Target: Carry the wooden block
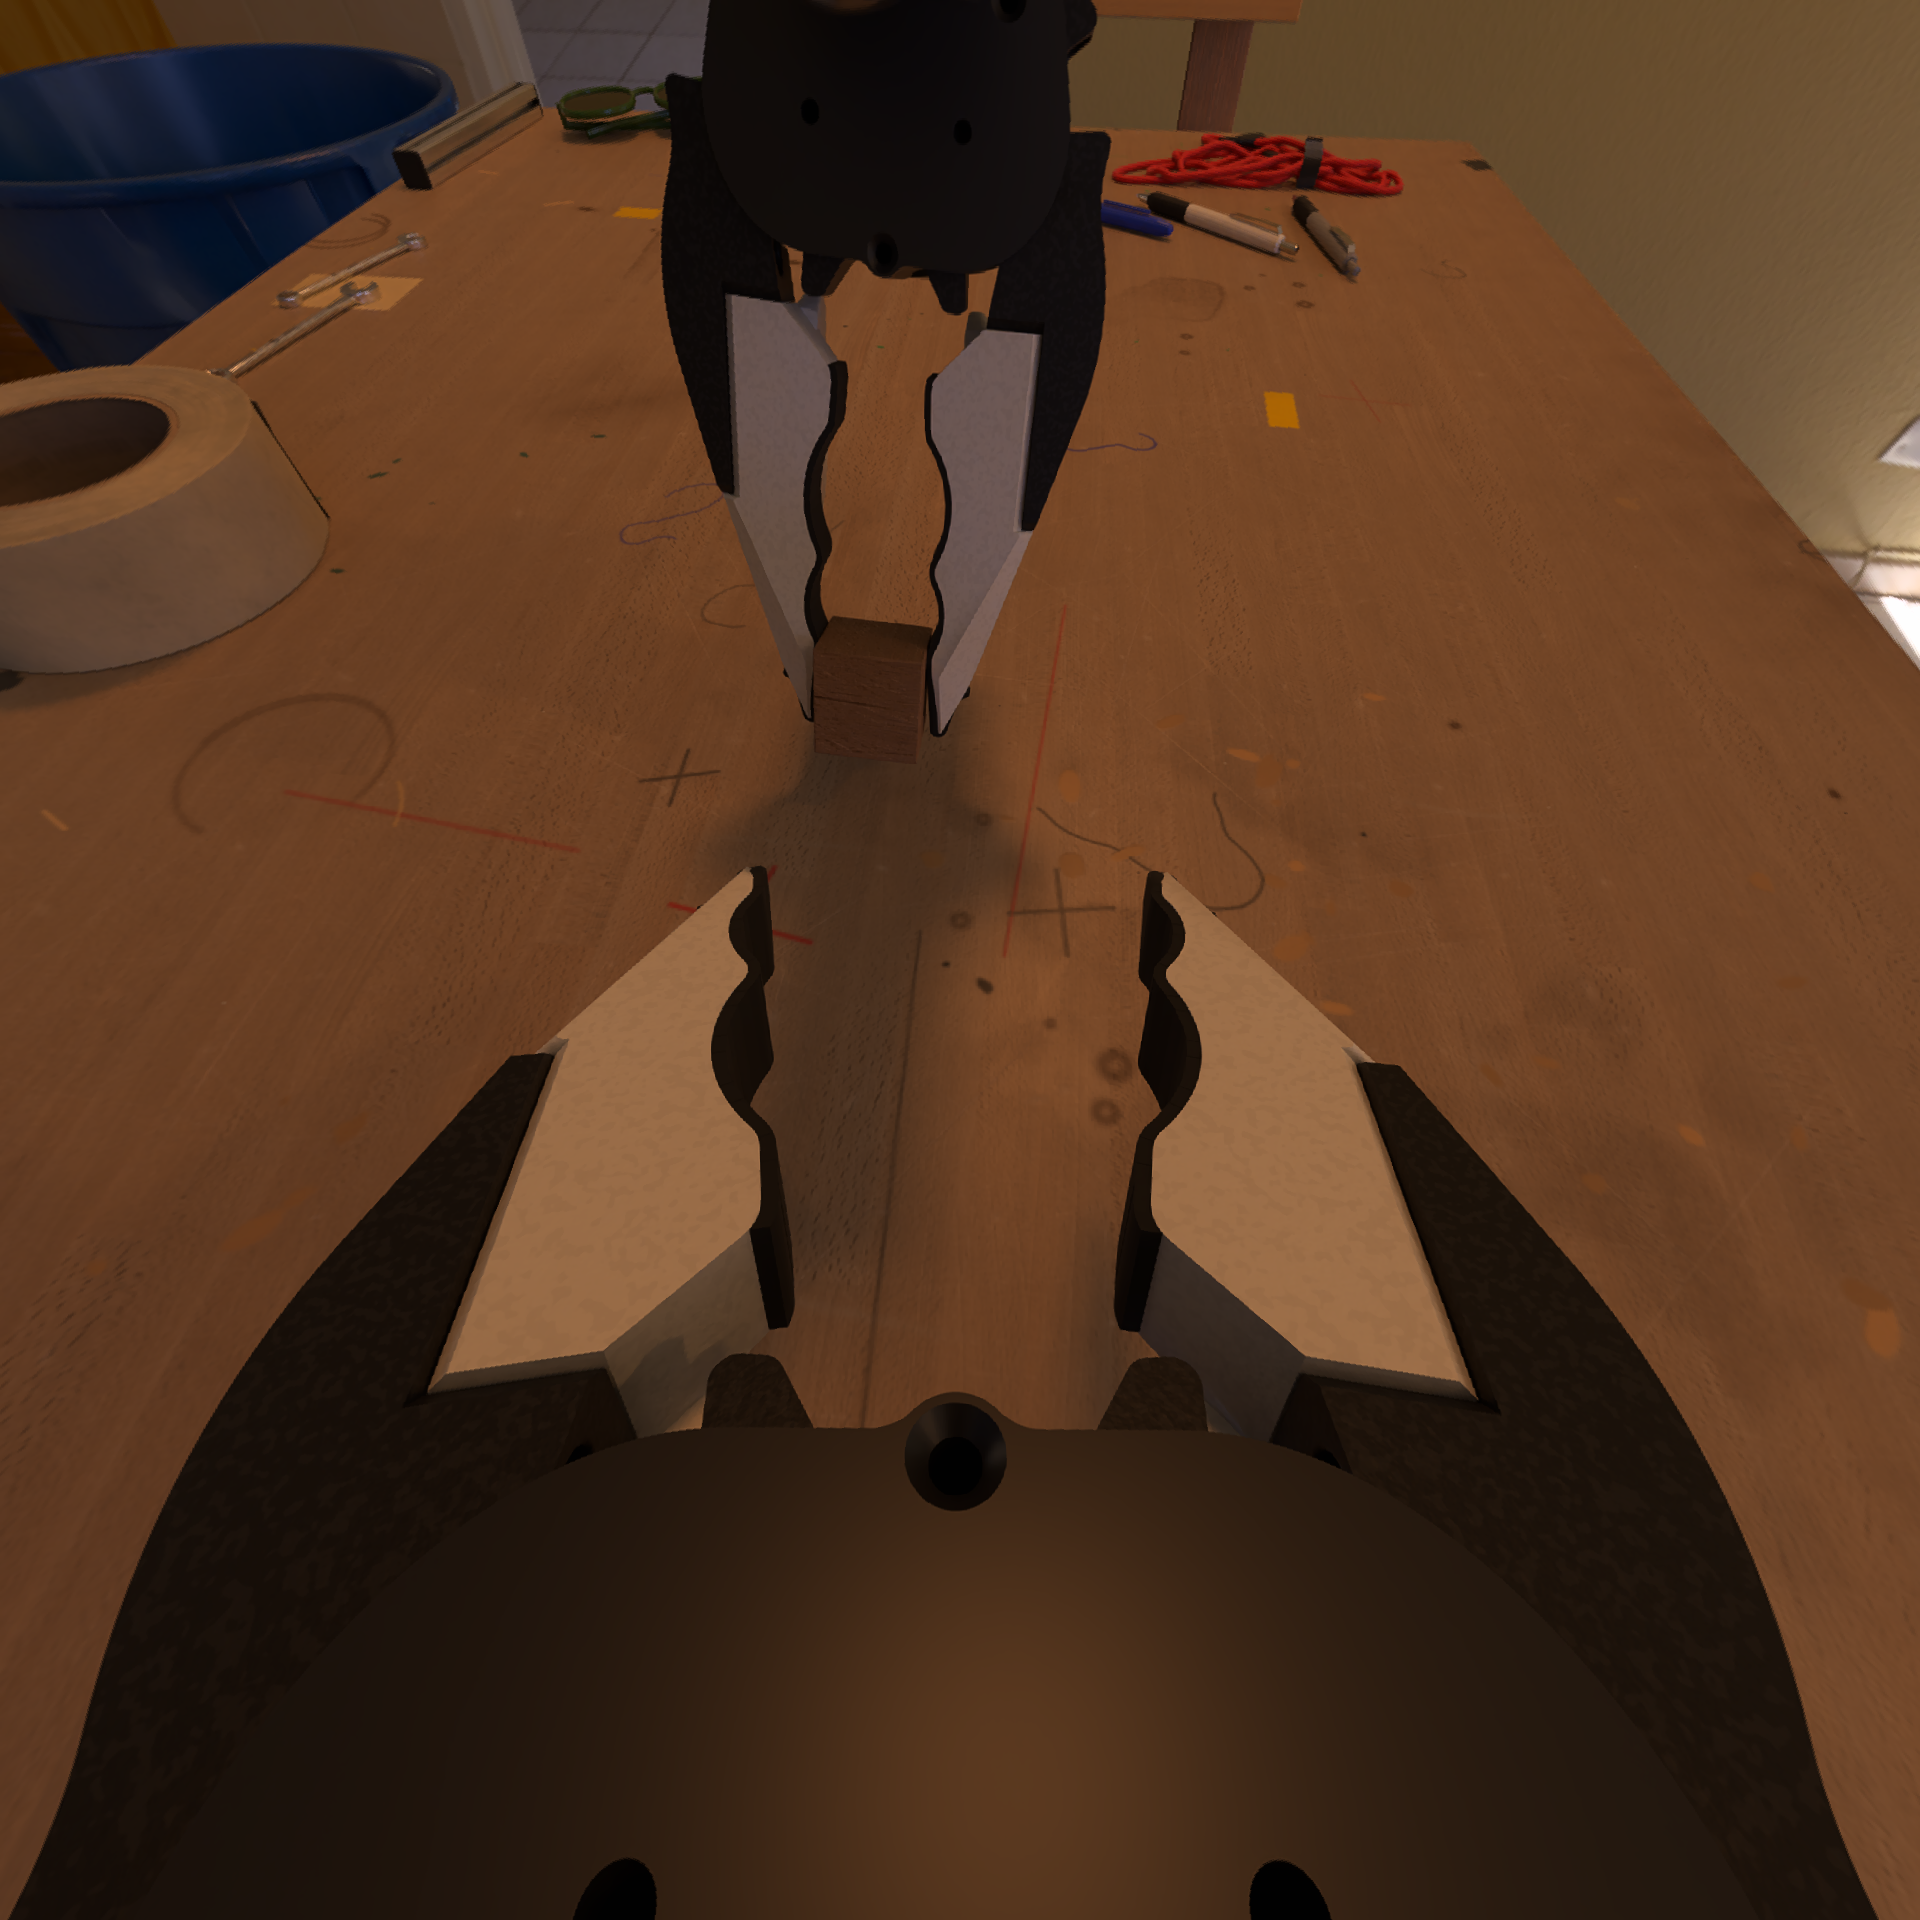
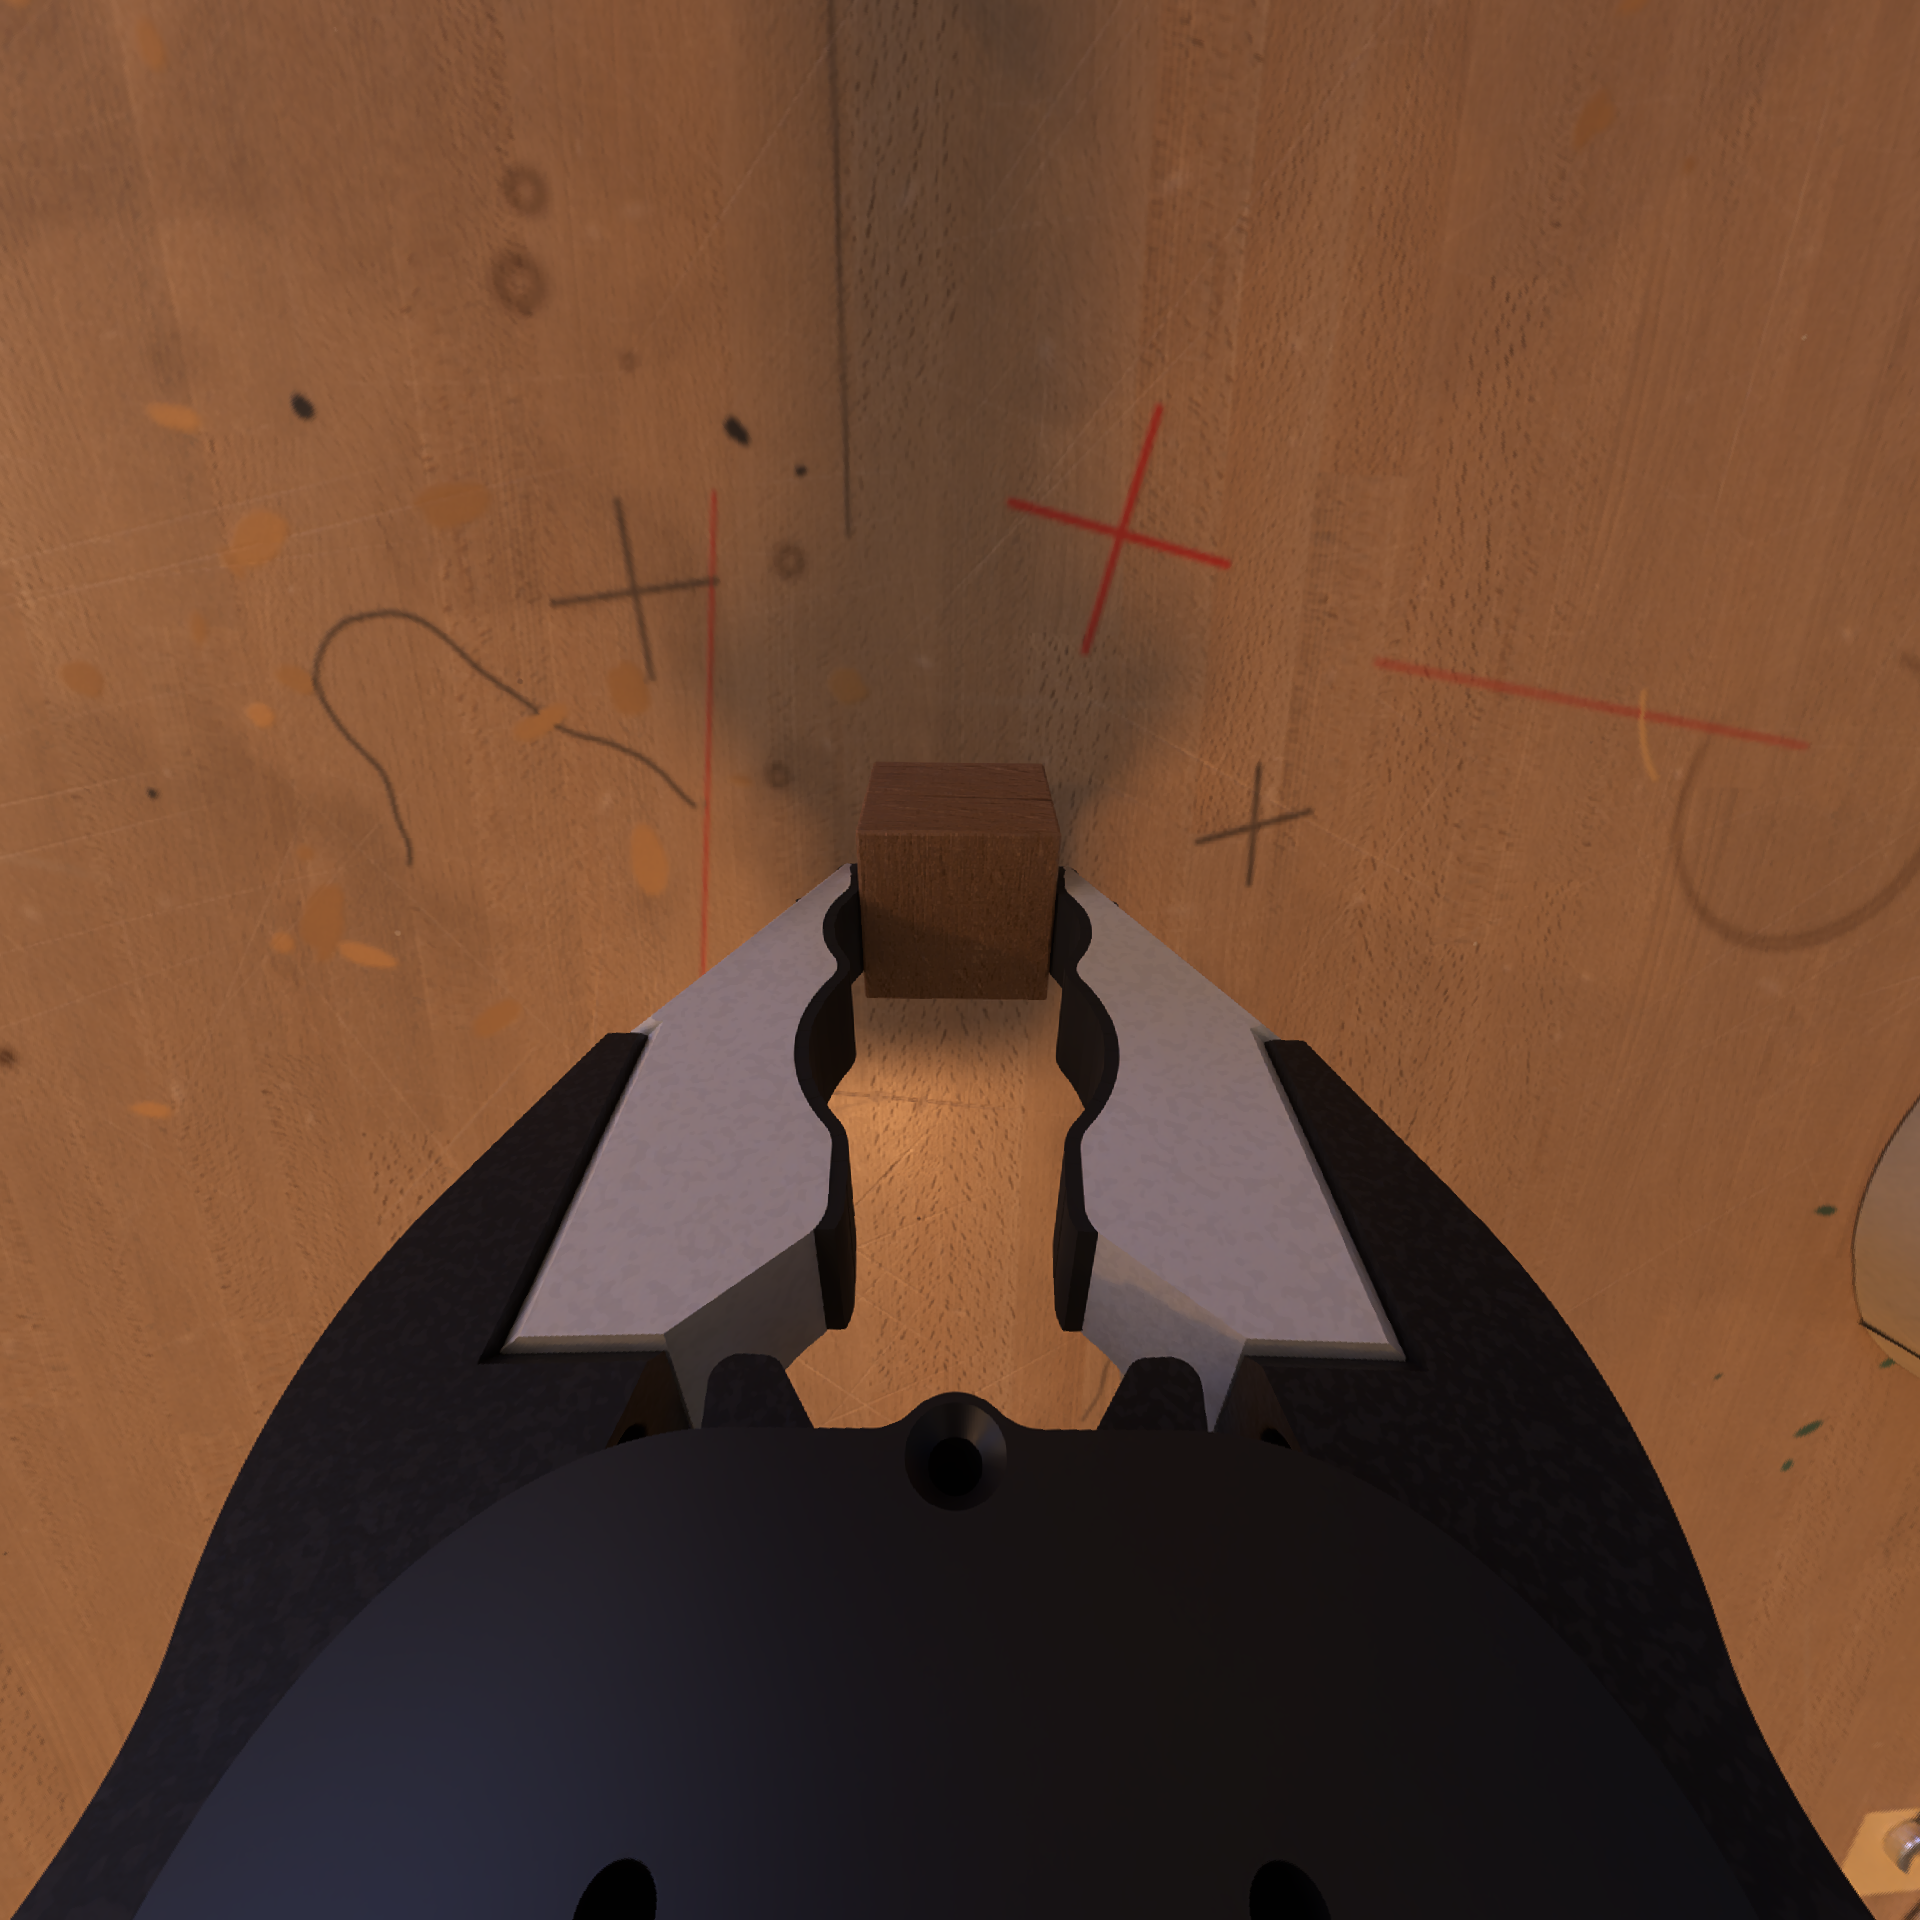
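A small brown wooden block [image 1: 868,691] sits on the wooden table [image 1: 1455,831], ahead of me in the left wrist view. My right gripper [image 1: 871,719] reaches down from the far side, and its white fingers press both sides of the block. In the right wrist view the block [image 2: 954,914] sits between the fingertips of the right gripper [image 2: 956,883], touching both pads. I cannot tell if the block is lifted off the table. My left gripper [image 1: 956,883] is open and empty, a short way in front of the block and pointing at it.
A roll of tape [image 1: 125,509] lies at the left, with a blue tub [image 1: 208,156] behind it. Wrenches [image 1: 332,291], a metal bar [image 1: 468,135] and green glasses [image 1: 608,104] lie at the far left. Red rope [image 1: 1262,166] and markers [image 1: 1226,223] lie at the far right.
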You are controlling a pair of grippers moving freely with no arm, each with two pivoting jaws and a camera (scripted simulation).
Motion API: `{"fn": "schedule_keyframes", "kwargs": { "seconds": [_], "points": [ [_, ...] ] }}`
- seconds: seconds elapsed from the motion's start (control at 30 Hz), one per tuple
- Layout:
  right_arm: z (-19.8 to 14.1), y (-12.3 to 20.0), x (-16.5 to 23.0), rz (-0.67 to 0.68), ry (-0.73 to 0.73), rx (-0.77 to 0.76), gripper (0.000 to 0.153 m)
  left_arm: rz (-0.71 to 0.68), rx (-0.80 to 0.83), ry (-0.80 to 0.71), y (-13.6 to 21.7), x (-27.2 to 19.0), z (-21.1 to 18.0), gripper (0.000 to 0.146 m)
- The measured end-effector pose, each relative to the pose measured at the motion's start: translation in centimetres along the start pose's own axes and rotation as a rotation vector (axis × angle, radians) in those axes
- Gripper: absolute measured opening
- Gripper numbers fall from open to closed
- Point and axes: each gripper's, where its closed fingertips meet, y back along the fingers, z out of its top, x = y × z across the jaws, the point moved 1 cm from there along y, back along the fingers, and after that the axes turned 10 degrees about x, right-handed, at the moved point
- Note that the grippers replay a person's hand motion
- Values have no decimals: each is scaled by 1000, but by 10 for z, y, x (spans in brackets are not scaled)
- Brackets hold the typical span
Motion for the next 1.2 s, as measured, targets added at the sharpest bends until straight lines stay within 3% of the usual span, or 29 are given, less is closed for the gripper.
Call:
{"fn": "schedule_keyframes", "kwargs": {
  "seconds": [0.43,1.2],
  "points": [
    [1,-4,2,17,-18,18,35,25,32,34,-27,17,-26,69],
    [0,-9,4,6,-30,249,35,-5,10,76,-35,22,-38,68]
  ]
}}
